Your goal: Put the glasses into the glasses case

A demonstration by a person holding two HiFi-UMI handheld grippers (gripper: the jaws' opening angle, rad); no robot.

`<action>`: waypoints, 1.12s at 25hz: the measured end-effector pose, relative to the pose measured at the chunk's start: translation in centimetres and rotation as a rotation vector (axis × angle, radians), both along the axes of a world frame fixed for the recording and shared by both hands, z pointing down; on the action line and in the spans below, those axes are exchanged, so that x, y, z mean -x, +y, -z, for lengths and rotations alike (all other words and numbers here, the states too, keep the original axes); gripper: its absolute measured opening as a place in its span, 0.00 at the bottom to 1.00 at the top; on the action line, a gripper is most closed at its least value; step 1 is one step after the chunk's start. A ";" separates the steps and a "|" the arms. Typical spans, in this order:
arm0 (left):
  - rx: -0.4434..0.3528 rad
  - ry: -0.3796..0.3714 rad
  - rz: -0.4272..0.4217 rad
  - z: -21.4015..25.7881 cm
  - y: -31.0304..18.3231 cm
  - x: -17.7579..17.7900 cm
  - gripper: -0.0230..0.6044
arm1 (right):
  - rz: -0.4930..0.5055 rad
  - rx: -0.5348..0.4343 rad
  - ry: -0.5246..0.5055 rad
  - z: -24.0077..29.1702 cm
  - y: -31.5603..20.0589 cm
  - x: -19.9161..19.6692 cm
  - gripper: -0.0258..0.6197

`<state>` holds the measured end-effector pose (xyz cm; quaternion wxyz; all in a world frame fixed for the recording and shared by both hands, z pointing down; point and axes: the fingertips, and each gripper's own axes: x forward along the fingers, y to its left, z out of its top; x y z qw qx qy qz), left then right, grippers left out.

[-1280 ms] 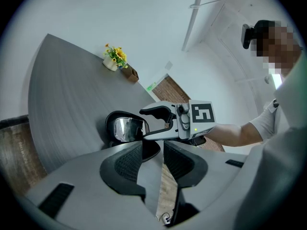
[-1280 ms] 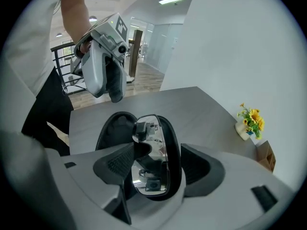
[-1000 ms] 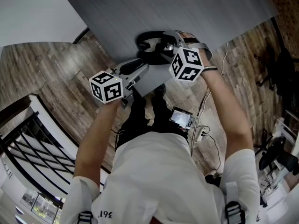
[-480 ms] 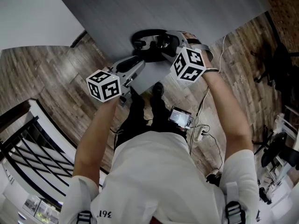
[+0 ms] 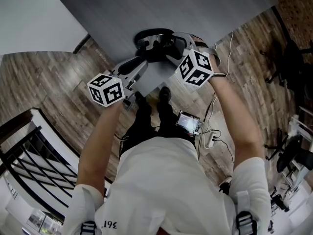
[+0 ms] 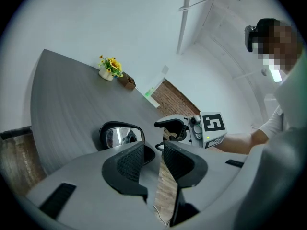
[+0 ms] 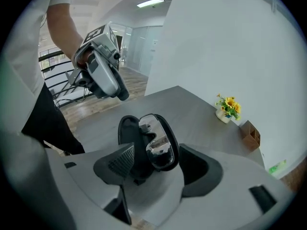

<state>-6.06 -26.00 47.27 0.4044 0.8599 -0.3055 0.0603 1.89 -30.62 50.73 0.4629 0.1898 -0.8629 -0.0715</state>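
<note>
Black and oval, the glasses case (image 7: 128, 138) lies open on the grey tabletop (image 5: 195, 9), close to the edge nearest the person. The glasses (image 7: 158, 145), a mirror-bright lens in a dark rim, lean in it against its raised shell; how deep they sit inside I cannot tell. The right gripper (image 7: 158, 152) points down at them with its jaws spread wide, one on each side of the case and glasses, and neither pad plainly presses on them. From the left gripper view this gripper sits just at the case's right end. The left gripper (image 6: 152, 150) hovers on the other side, a little back from the case over the tabletop's edge. Its jaws stand apart with a narrow gap that holds nothing, and only the tabletop's edge and the wooden floor (image 5: 58, 82) show through it. Each gripper carries its cube of square markers, the left cube (image 5: 105, 89) over the floor and the right cube (image 5: 195, 67) at the table's corner. Far across the tabletop, by the white wall, stand a small pot of yellow flowers (image 6: 109, 68) and a little brown box (image 6: 127, 82) just beside it.
</note>
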 end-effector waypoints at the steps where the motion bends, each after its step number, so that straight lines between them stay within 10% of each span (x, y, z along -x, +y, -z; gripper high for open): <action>1: -0.006 0.000 0.001 0.1 0.0 0.0 0.26 | -0.015 0.001 -0.009 0.2 0.1 0.0 0.48; 10: -0.058 -0.001 0.013 1.6 0.3 0.0 0.23 | -0.129 0.011 -0.091 2.2 1.2 -0.2 0.43; 16: -0.091 0.012 0.000 3.3 1.2 -0.1 0.17 | -0.200 -0.045 -0.105 4.7 1.8 -0.8 0.12; 28: -0.160 0.067 -0.044 7.3 3.5 -0.8 0.09 | -0.330 -0.064 -0.109 7.8 4.1 -3.0 0.06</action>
